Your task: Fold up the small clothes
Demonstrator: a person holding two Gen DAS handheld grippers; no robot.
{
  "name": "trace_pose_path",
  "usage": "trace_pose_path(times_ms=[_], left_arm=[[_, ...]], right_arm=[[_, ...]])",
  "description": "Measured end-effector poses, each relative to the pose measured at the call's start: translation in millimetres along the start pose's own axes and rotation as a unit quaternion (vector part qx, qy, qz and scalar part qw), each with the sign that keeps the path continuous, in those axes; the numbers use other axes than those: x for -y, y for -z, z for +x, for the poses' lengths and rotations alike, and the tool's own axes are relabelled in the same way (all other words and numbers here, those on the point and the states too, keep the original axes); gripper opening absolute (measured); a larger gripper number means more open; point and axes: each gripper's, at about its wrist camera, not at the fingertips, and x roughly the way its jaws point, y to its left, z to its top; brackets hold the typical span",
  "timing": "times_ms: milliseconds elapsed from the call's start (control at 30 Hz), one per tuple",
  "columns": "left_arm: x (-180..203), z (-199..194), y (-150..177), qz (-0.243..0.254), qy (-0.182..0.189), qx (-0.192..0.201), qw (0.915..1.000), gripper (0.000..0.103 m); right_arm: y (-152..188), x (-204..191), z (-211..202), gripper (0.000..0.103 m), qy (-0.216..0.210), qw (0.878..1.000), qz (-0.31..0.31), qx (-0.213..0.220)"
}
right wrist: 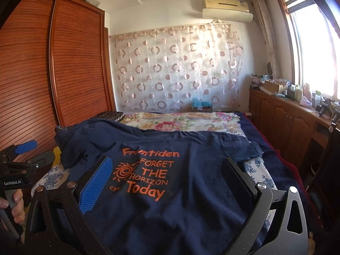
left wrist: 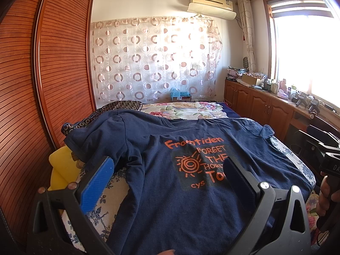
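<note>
A navy T-shirt [left wrist: 174, 182] with orange print lies spread face up on the bed; it also shows in the right wrist view [right wrist: 170, 208]. Its left sleeve [left wrist: 102, 136] drapes over a pillow and its right sleeve [right wrist: 240, 148] is bunched. My left gripper [left wrist: 167, 165] is open and empty, held above the shirt's lower left part. My right gripper [right wrist: 166, 167] is open and empty above the shirt's lower middle. The left gripper also shows at the left edge of the right wrist view [right wrist: 23, 150].
The bed has a blue floral sheet [left wrist: 97, 208] and a flowered quilt [left wrist: 180, 110] at the far end. A yellow pillow [left wrist: 61, 165] lies at the left. A slatted wooden wardrobe [left wrist: 42, 74] stands left. Wooden cabinets [left wrist: 261, 104] with clutter line the right wall.
</note>
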Motion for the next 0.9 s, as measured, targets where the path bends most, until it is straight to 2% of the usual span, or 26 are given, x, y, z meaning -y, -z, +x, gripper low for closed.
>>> trace_pose_path(times_ms=[233, 433, 633, 900], left_arm=[[-1, 1, -2, -0.001, 0.002, -0.005, 1.0000, 0.103], [-1, 7, -6, -0.005, 0.000, -0.017, 0.9998, 0.103], [-31, 26, -1, -0.012, -0.012, -0.039, 0.9991, 0.103], [-72, 43, 3, -0.013, -0.033, -0.049, 0.9982, 0.103]], right_arm=[[-1, -1, 0, 0.103, -0.002, 1.000, -0.001, -0.002], [5, -20, 16, 0.103, -0.027, 0.999, -0.003, -0.027], [20, -22, 36, 0.103, -0.048, 0.998, -0.019, -0.048], [32, -25, 64, 0.103, -0.070, 0.994, -0.033, -0.077]])
